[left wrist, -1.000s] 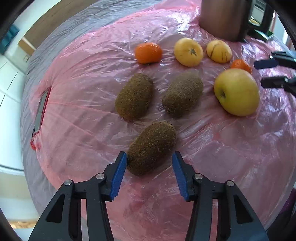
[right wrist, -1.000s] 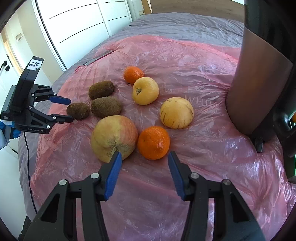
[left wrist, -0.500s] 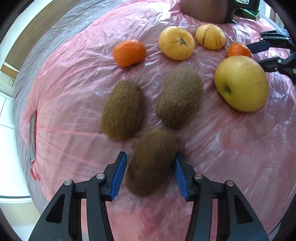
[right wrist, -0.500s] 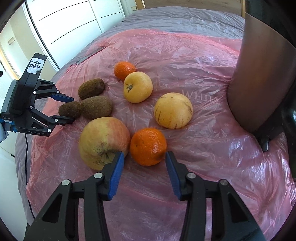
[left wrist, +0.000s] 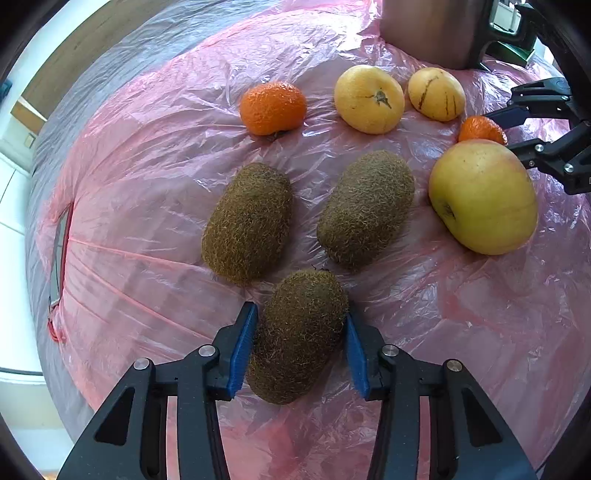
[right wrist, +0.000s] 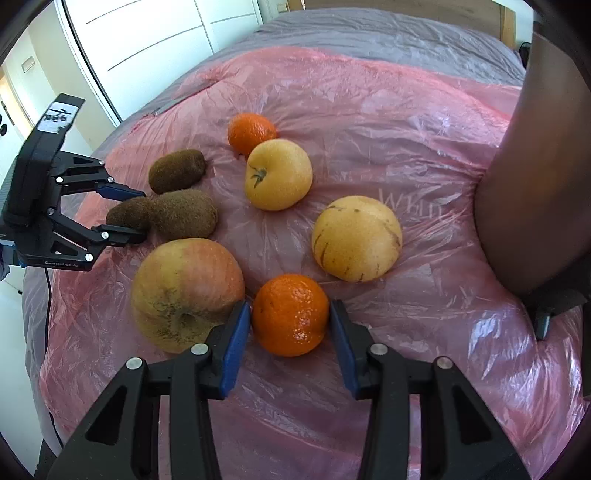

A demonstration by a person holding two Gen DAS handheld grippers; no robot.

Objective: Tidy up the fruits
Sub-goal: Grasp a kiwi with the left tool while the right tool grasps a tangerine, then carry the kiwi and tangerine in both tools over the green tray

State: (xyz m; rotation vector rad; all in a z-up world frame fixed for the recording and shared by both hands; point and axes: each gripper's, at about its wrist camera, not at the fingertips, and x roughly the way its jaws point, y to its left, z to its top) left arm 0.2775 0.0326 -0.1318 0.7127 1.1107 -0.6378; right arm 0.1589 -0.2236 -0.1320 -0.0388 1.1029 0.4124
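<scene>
My left gripper (left wrist: pixel 299 325) is shut on a brown kiwi (left wrist: pixel 299 332) that lies on the pink plastic sheet (left wrist: pixel 147 166); both blue pads press its sides. Two more kiwis (left wrist: pixel 247 221) (left wrist: pixel 365 206) lie just beyond it. The jaws of my right gripper (right wrist: pixel 290 317) are closing around a mandarin (right wrist: pixel 291 314), and the pads stand right at its sides. A big yellow-red apple (right wrist: pixel 184 291) touches the left finger. Farther off lie two yellow fruits (right wrist: pixel 279 175) (right wrist: pixel 356 238) and a second mandarin (right wrist: pixel 251 131).
A tall brown container (right wrist: pixel 535 184) stands at the right of the sheet, close to the fruits. The sheet covers a grey bed (right wrist: pixel 369 33) that drops off at the left and front. White cupboard doors (right wrist: pixel 155 37) stand beyond the bed.
My left jaws have closed onto the nearest kiwi. My right gripper has come down and forward so the mandarin sits between its fingers, and its jaws have narrowed.
</scene>
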